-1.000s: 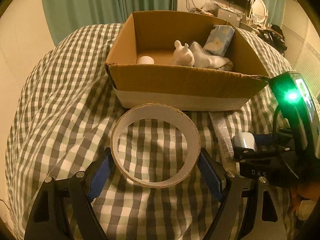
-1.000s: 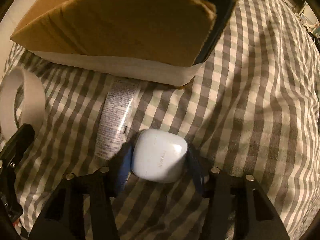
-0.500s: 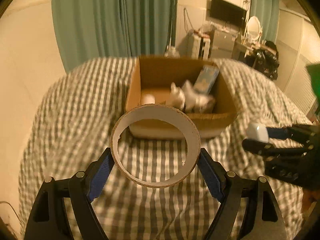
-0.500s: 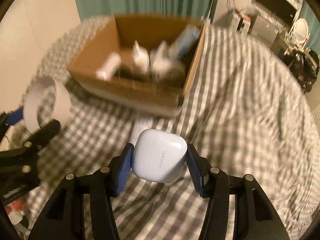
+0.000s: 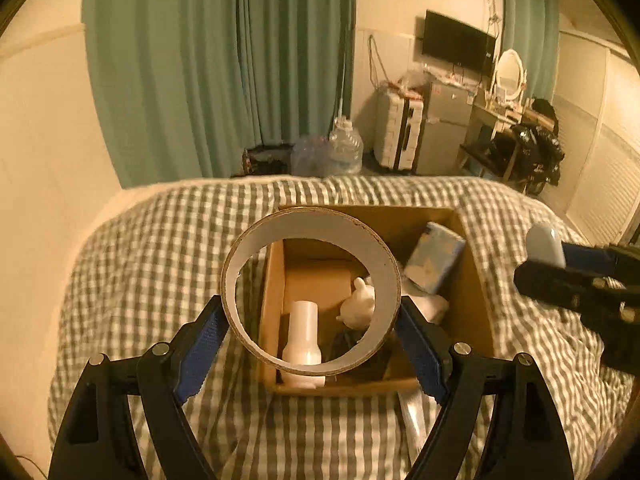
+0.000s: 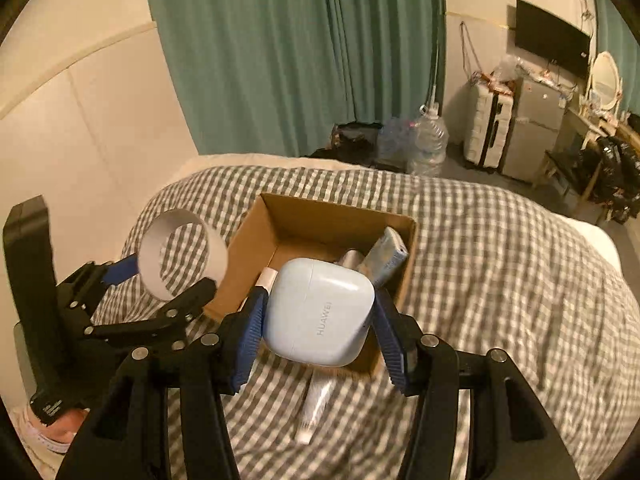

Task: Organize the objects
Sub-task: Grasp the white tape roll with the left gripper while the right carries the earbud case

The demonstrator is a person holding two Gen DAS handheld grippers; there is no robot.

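My left gripper (image 5: 312,334) is shut on a wide tape roll (image 5: 386,258), held up in the air in front of the open cardboard box (image 5: 474,280). The same tape roll (image 6: 220,254) shows at the left of the right wrist view, left of the box (image 6: 408,276). My right gripper (image 6: 318,330) is shut on a pale blue earbud case (image 6: 320,312), raised over the box's near wall. The earbud case (image 5: 544,242) also shows at the right edge of the left wrist view. Inside the box lie a white bottle (image 5: 304,328), a white figurine (image 5: 360,306) and a blue packet (image 5: 434,258).
The box stands on a bed with a grey checked cover (image 6: 500,264). A white tube (image 6: 316,408) lies on the cover just in front of the box. Beyond the bed are green curtains (image 5: 220,60), a water jug (image 5: 346,148), a suitcase and a cluttered desk.
Both grippers have risen from the bed with their loads. The earbud case left the cover beside the tube, and the box now lies below both views with its inside showing.
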